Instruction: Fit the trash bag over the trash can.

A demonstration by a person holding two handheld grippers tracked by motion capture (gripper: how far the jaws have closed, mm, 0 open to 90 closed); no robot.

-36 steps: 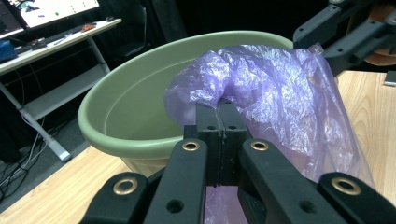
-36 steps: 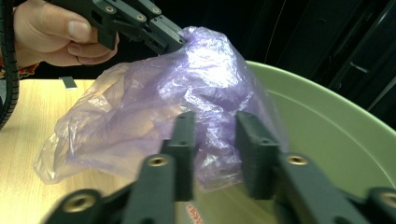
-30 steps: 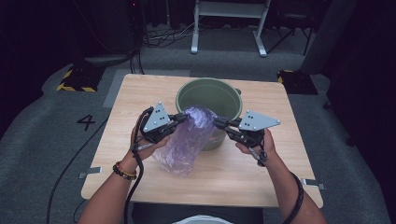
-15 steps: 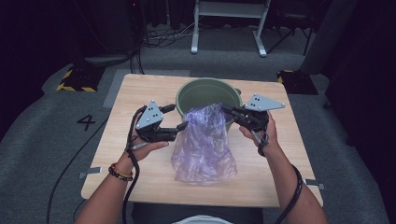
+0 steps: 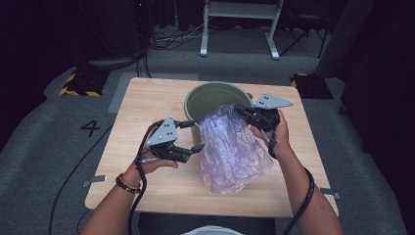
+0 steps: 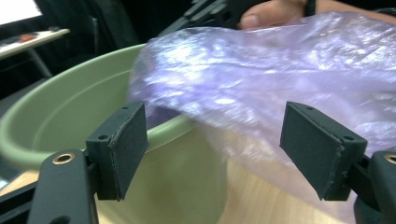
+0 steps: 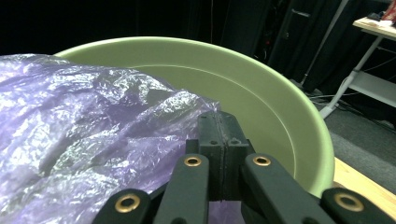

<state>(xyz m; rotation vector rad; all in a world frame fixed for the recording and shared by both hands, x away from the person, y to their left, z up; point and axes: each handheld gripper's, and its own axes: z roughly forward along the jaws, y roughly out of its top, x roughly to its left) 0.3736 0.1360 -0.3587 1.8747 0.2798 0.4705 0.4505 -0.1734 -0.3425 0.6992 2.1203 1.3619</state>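
Right gripper (image 5: 241, 109) pinching bag (image 5: 234, 152); left gripper (image 5: 195, 135) apart

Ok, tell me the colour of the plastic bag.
Translucent pale purple; the plastic bag shows best in the right gripper view.

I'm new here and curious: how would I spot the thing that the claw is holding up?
Start at the wooden table and find the green bucket near its far edge. Draped from the bucket's rim toward the person is a crinkly plastic bag, pinched by the right claw. It alone is see-through and pale purple.
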